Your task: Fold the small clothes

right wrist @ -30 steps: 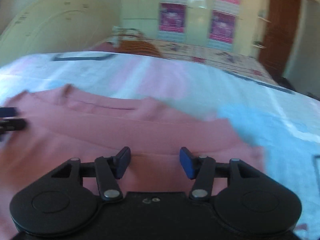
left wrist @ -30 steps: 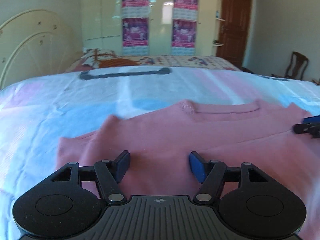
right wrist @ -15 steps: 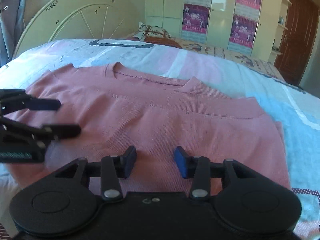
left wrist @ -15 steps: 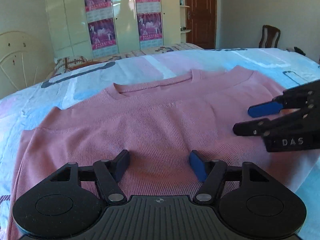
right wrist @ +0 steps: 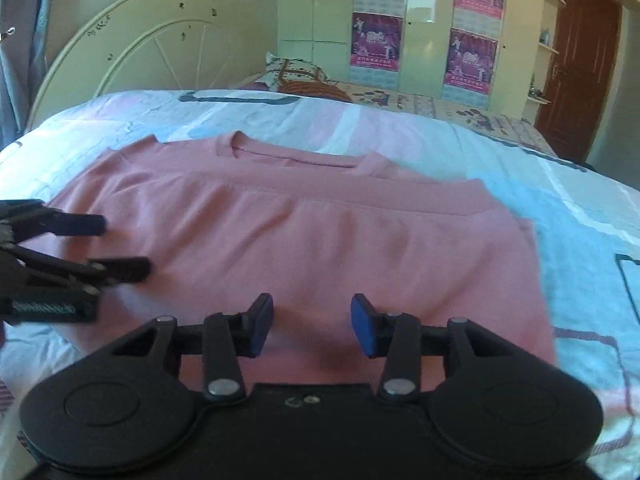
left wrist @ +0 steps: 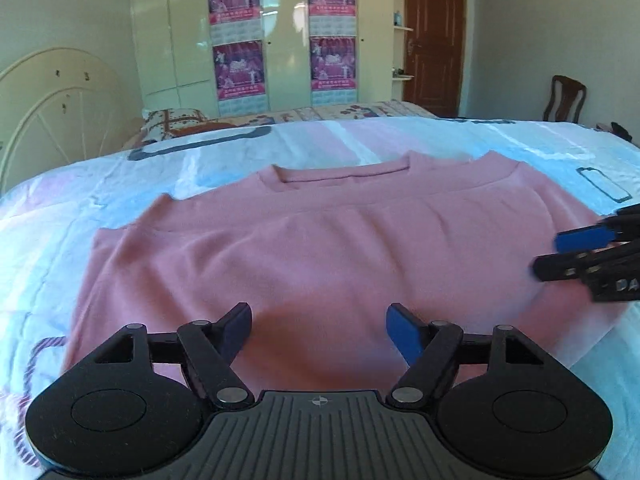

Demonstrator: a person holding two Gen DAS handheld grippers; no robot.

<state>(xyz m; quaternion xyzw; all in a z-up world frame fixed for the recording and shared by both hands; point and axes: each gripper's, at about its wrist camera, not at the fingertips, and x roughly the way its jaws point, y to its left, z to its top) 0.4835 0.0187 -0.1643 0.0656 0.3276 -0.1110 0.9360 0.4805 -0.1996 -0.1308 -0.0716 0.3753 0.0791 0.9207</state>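
Note:
A pink knit top (left wrist: 328,248) lies on the bed, folded across so its hem edge sits just below the neckline (left wrist: 344,178). It also shows in the right wrist view (right wrist: 304,232). My left gripper (left wrist: 319,330) is open and empty, above the top's near edge. My right gripper (right wrist: 312,328) is open and empty, above the near edge too. The right gripper enters the left wrist view at the right (left wrist: 576,252). The left gripper enters the right wrist view at the left (right wrist: 100,244).
The bed sheet (left wrist: 80,184) is pale blue, pink and white. A cream headboard (right wrist: 152,44) stands at the left. A wardrobe with purple posters (left wrist: 280,40), a brown door (left wrist: 434,36) and a wooden chair (left wrist: 566,98) stand behind the bed.
Both grippers have drawn back and up from the top, so more of it shows. The top lies still. Both stay open.

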